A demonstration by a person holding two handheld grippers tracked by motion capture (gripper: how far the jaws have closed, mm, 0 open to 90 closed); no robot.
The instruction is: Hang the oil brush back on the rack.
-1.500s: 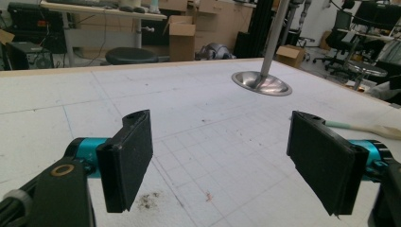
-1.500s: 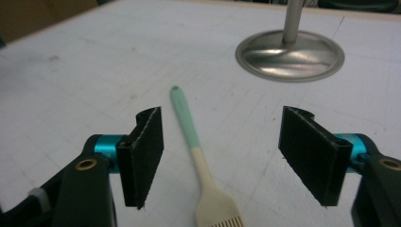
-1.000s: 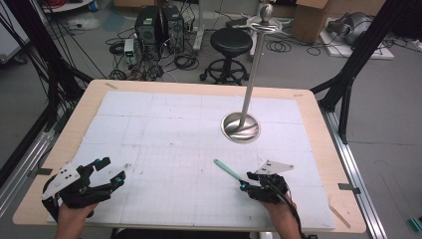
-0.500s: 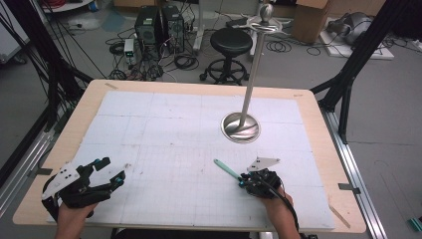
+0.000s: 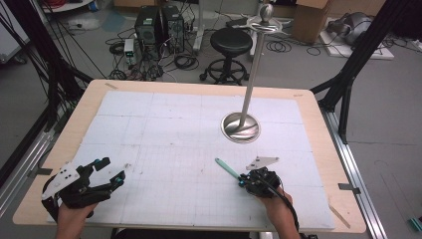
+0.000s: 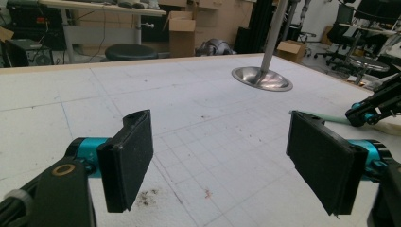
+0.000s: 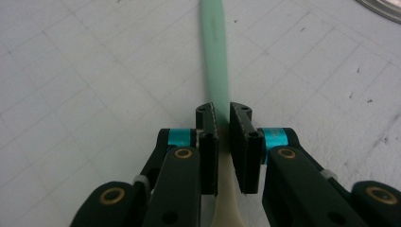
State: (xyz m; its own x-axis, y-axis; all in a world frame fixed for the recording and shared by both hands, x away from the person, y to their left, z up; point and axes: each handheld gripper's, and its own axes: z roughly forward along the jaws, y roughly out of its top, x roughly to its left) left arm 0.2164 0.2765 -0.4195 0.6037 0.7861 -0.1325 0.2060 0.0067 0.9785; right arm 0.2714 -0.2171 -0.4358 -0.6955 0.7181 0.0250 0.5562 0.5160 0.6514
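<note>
— Green-handled tool lies flat on the white tabletop, near the metal stand's base; the right gripper has just been closing its fingers, now pinching the handle.

— And the left gripper?

— Fingers spread wide, nothing between them, resting well apart.

— Advice for the lift?

— Likely squeeze squarely across the slim handle, then raise it level so it cannot pivot out.

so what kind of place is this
Most likely a robotics lab or workshop: a test table with a white gridded mat, desktop computers and loose cables on the floor, and cardboard boxes beside office chairs.
</note>
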